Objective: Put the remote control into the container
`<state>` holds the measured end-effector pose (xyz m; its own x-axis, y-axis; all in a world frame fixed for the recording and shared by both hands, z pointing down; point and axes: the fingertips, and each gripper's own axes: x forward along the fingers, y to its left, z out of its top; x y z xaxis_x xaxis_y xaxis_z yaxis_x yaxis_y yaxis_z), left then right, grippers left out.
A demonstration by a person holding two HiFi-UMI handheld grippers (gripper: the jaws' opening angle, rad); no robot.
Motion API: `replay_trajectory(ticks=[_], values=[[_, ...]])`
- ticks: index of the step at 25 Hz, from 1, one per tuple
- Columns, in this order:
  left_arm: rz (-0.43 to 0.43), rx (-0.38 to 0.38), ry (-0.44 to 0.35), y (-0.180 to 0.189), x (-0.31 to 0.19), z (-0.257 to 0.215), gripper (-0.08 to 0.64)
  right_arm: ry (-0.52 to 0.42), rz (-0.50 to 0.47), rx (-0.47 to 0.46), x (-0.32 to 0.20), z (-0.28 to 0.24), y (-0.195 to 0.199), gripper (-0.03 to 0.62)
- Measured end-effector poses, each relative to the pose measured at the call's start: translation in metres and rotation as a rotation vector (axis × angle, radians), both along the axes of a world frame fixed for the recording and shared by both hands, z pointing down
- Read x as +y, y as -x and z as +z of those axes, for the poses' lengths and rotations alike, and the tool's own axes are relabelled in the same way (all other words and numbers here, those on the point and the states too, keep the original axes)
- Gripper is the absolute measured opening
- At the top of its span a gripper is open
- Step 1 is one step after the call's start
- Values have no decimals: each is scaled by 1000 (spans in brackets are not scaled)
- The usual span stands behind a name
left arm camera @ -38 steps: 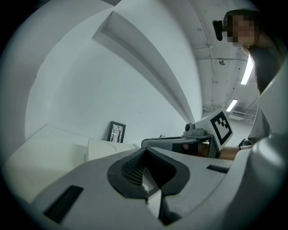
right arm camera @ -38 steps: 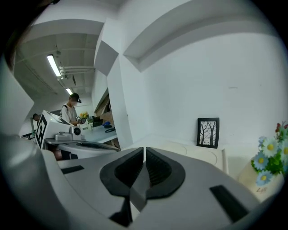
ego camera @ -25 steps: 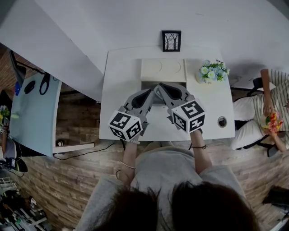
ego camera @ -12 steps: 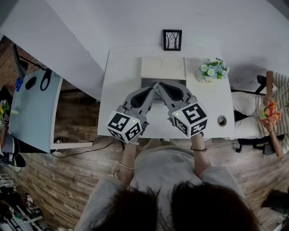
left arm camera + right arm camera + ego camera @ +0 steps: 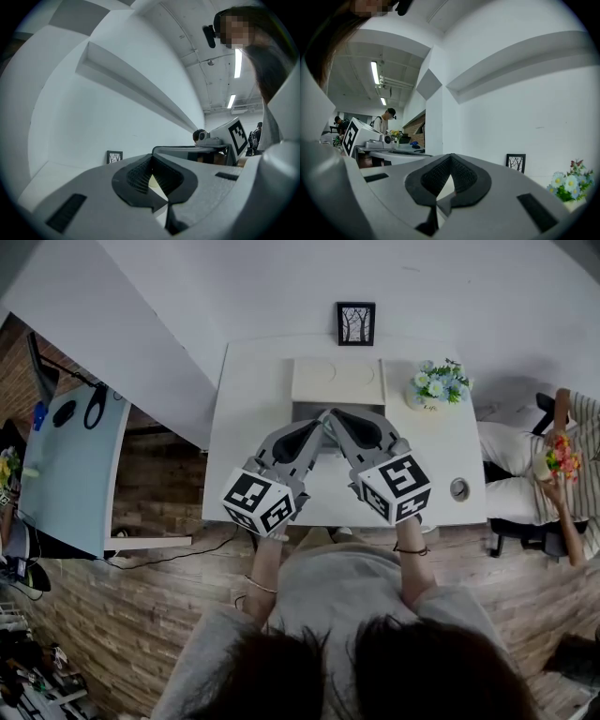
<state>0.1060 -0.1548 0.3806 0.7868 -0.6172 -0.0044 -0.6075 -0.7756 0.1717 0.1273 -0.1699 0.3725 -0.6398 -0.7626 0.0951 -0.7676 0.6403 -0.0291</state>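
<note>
In the head view a beige lid (image 5: 337,382) stands at the back of the white table (image 5: 246,427), with the grey container (image 5: 305,413) right in front of it. My left gripper (image 5: 319,425) and right gripper (image 5: 334,418) reach in level from either side and meet tip to tip over the container, hiding its inside. Both are shut with nothing between the pads, as the left gripper view (image 5: 161,206) and the right gripper view (image 5: 437,204) show. No remote control is visible in any view.
A small framed picture (image 5: 355,324) leans on the wall behind the table. A pot of flowers (image 5: 441,385) stands at the back right, and a round hole (image 5: 458,489) is near the front right corner. A person (image 5: 530,474) sits to the right, and a pale blue desk (image 5: 70,474) is at left.
Both grippers keep the same tip-to-tip pose over the container. The head view has shifted slightly, and the seated person at right has moved an arm.
</note>
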Motion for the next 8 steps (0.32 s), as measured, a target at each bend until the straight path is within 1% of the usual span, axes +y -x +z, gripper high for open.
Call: replay_trajectory(ticks=[8], values=[[2, -10, -15, 3, 1, -9, 3, -11, 1, -14, -1, -7, 0, -2]])
